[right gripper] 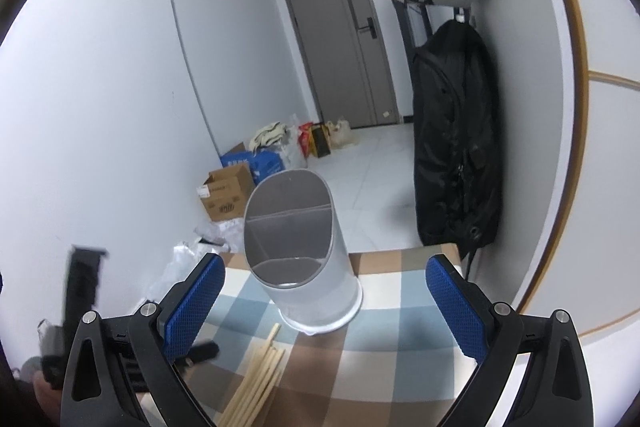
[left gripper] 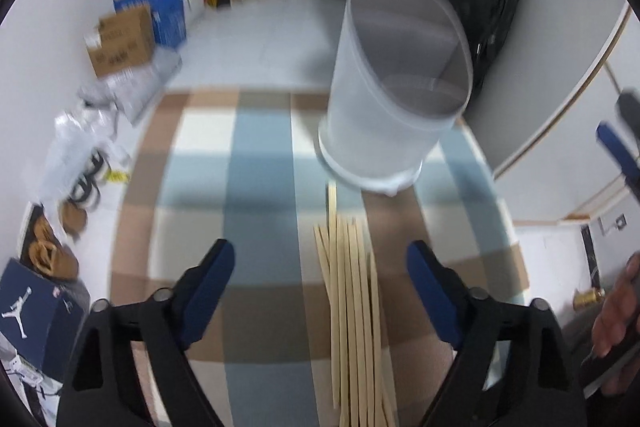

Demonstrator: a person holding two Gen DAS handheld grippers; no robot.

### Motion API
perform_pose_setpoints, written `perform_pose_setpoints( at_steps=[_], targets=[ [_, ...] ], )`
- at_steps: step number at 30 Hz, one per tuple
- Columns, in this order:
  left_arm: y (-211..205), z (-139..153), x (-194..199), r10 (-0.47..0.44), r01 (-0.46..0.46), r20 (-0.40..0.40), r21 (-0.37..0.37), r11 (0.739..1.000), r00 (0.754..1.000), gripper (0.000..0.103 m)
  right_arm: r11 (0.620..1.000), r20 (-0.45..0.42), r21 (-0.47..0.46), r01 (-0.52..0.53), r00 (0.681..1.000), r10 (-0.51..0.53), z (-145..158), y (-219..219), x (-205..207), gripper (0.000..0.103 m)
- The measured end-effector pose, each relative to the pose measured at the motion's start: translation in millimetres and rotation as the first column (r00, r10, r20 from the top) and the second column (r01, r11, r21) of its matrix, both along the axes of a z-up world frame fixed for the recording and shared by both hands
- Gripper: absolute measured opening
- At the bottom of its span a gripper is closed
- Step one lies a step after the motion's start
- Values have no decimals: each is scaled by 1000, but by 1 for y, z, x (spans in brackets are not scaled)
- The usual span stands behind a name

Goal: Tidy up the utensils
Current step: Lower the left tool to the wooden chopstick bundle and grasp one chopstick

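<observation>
A bundle of pale wooden chopsticks (left gripper: 356, 307) lies on the checked tablecloth (left gripper: 260, 167), tips pointing at a white cylindrical holder (left gripper: 396, 87) with a divider inside. My left gripper (left gripper: 322, 287) is open above the cloth. The chopsticks run between its blue pads, nearer the right one, and touch neither. In the right wrist view the holder (right gripper: 304, 259) stands ahead between the wide-open jaws of my right gripper (right gripper: 324, 303), which hold nothing. The chopsticks (right gripper: 256, 375) lie low and left of centre there.
Cardboard boxes (left gripper: 120, 43), blue bags and plastic wrap sit on the floor by the left wall. A black bag (right gripper: 456, 155) hangs beyond the table's far right corner. A hand (left gripper: 616, 311) shows at the right edge. A grey door (right gripper: 340, 47) is at the back.
</observation>
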State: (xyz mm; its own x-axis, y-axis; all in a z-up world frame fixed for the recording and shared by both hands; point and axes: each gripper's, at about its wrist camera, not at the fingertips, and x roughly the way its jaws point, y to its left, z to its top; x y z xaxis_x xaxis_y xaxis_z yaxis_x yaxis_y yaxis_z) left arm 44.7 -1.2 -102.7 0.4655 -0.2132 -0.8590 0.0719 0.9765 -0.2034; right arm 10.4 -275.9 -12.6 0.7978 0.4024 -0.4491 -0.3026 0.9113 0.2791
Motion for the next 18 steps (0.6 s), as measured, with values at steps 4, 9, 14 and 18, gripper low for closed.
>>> perform_pose_setpoints(
  at_steps=[4, 9, 14, 18],
  targets=[
    [-8, -18, 1, -43, 45, -101, 17, 999, 994, 63, 1000, -45, 18, -6, 999, 7, -7, -3, 12, 101],
    [-12, -29, 4, -67, 71, -160, 23, 997, 985, 41, 1000, -73, 25, -17, 997, 19, -15, -4, 23, 101],
    [-13, -33, 6, -59, 63, -193, 10, 998, 979, 37, 999, -92, 36, -35, 995, 38, -19, -3, 31, 101],
    [-9, -33, 6, -36, 39, -185, 11, 999, 982, 23, 997, -102, 57, -45, 994, 51, -20, -2, 35, 101]
  ],
)
